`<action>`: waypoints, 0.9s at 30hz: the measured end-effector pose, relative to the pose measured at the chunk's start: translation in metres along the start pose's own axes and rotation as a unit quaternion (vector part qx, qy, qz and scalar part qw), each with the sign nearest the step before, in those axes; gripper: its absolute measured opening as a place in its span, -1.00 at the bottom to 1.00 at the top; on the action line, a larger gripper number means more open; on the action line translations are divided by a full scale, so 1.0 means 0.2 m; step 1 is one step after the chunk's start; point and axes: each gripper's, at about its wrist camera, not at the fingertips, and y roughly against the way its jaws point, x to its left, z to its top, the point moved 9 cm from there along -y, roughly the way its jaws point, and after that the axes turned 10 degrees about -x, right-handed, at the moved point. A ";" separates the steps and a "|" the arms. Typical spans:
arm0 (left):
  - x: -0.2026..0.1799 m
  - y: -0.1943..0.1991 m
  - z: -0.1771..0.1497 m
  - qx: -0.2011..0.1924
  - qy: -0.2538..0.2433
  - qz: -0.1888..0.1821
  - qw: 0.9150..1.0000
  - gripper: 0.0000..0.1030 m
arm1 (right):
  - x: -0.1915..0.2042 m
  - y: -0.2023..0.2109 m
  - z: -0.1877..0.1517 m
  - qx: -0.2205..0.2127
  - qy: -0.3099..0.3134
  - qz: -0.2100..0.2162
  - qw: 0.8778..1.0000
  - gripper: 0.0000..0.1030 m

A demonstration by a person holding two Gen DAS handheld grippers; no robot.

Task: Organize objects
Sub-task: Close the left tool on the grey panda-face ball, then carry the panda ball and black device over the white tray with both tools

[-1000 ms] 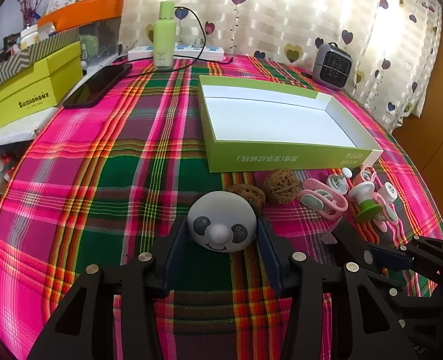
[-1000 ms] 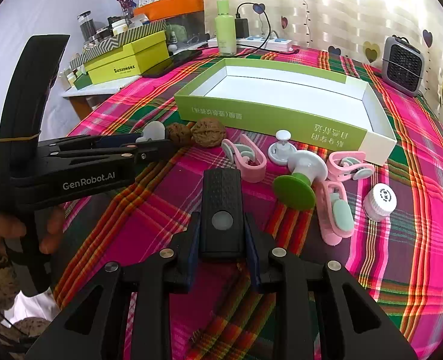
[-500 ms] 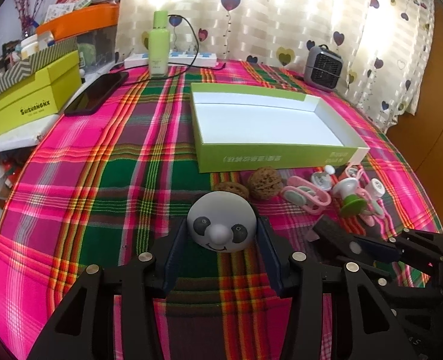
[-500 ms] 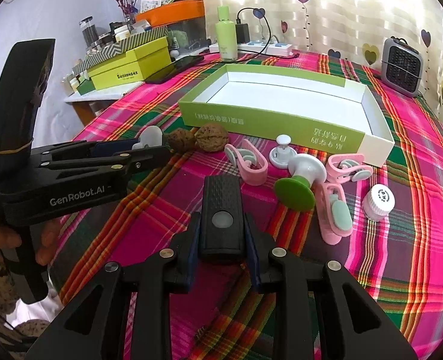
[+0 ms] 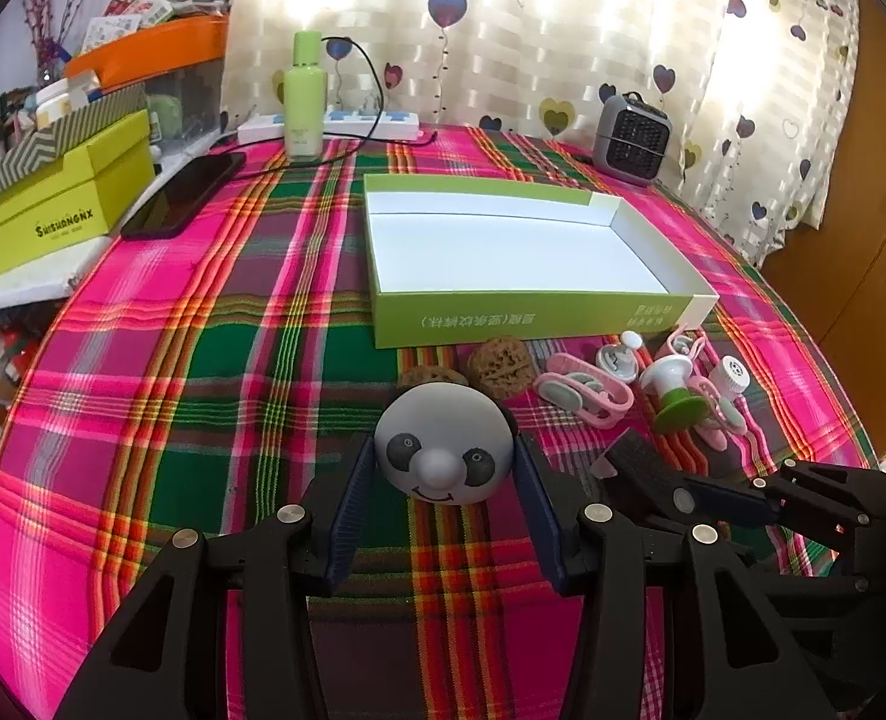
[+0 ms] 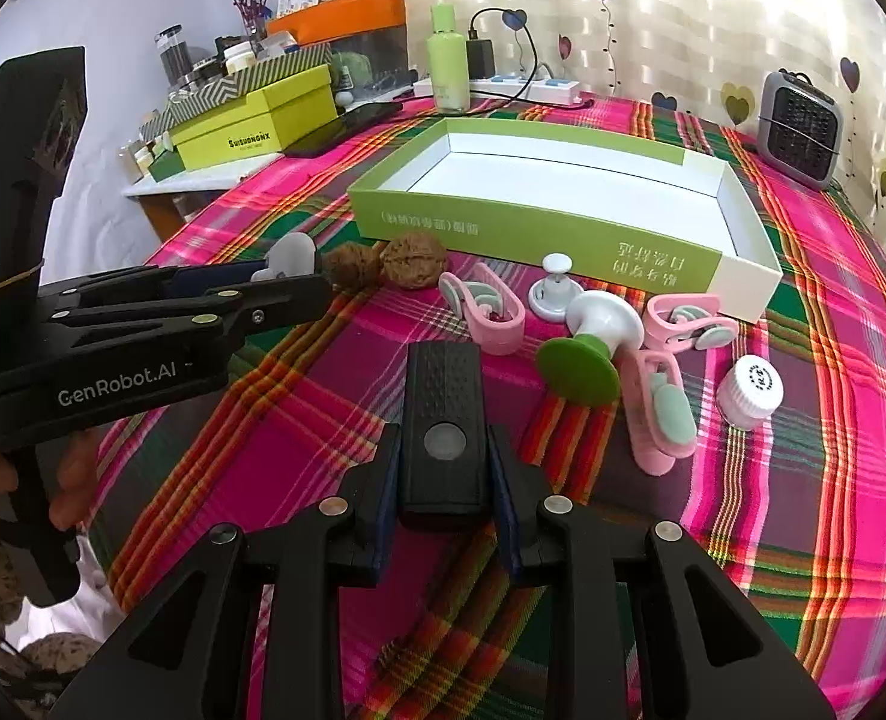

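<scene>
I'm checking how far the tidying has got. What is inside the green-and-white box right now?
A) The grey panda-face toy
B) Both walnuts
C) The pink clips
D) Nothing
D: the green-and-white box shows only its bare white floor, while the walnuts and pink clips lie on the cloth in front of it.

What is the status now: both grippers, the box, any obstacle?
Left gripper shut on panda-face toy. Right gripper shut on black remote. Green box open, nothing inside. Walnuts and pink clips lie before it.
</scene>
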 end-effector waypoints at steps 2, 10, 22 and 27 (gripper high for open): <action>0.01 0.00 0.00 0.001 0.000 0.003 1.000 -0.10 | 0.00 -0.01 0.01 -0.001 0.000 -0.002 1.000 -0.45; 0.01 -0.01 -0.01 0.008 0.001 0.007 1.000 -0.10 | -0.01 -0.05 0.04 0.001 -0.011 -0.005 1.000 -0.42; -0.03 0.01 0.01 0.002 -0.012 0.004 1.000 -0.10 | -0.02 -0.01 0.05 -0.006 -0.003 -0.010 1.000 -0.45; -0.05 0.02 0.05 -0.004 -0.014 0.000 1.000 -0.10 | -0.04 0.04 0.11 -0.020 -0.009 -0.010 1.000 -0.45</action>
